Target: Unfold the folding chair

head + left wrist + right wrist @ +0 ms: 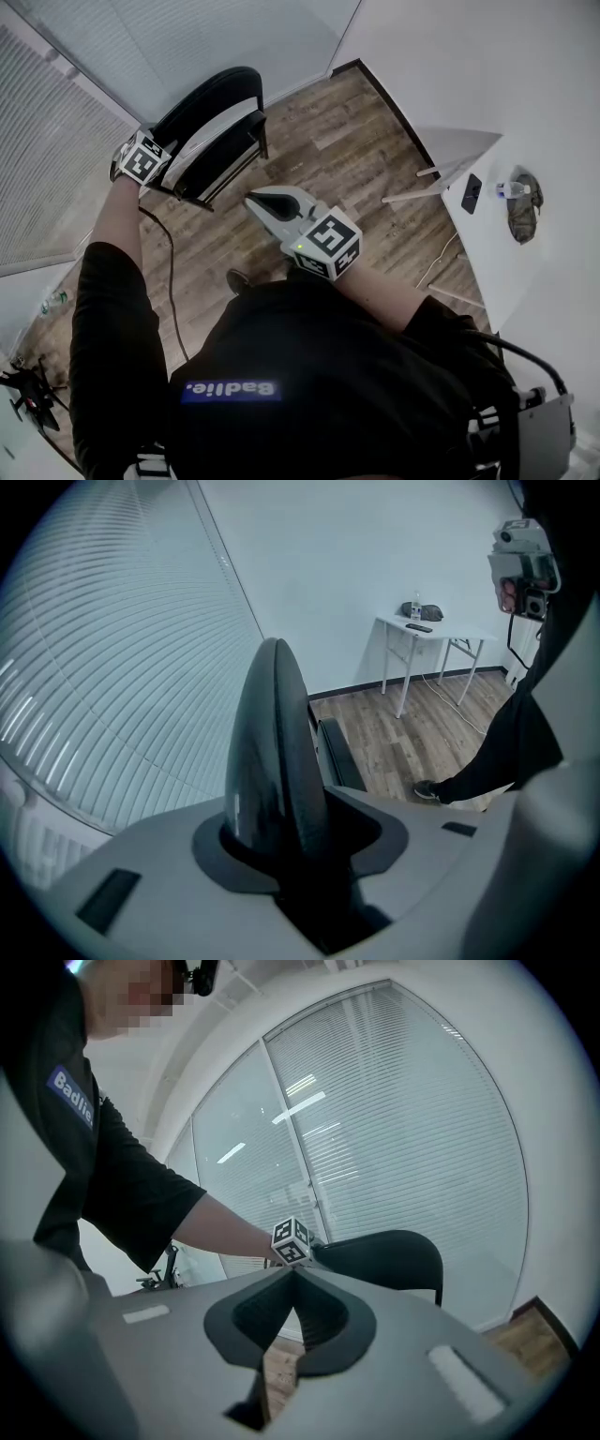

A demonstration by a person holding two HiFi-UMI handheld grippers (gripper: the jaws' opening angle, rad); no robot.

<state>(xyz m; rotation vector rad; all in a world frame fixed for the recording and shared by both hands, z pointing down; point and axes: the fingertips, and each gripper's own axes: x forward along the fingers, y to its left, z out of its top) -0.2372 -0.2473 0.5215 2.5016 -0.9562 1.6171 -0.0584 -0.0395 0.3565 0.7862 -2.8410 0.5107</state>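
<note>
Black and padded on a thin metal frame, the chair [211,98] stands at the far left of the wooden floor [356,141], just beside the window blinds [47,141], and its seat looks to lie close against the back, so the unfolding seems hardly begun. The left gripper [155,155] has the rounded top edge of the backrest between its fingers and appears clamped on it. The right gripper [258,202] hangs nearer, over the middle of the floor and well apart from the chair, its fingers [281,208] clenched together on nothing. Such a chair is probably stiff and fairly light, but awkward: the smooth backrest could slip in a narrow grip, and the hinged frame may bind or swing open suddenly. The backrest top looks like a sound hold for steadying it, while the front edge of the seat seems the likely place for the free gripper to press down. At the far right a white bench [553,112] carries a small bottle [511,189], whose contents cannot be made out, a crumpled pouch [525,211] and a dark flat device [472,193].
</note>
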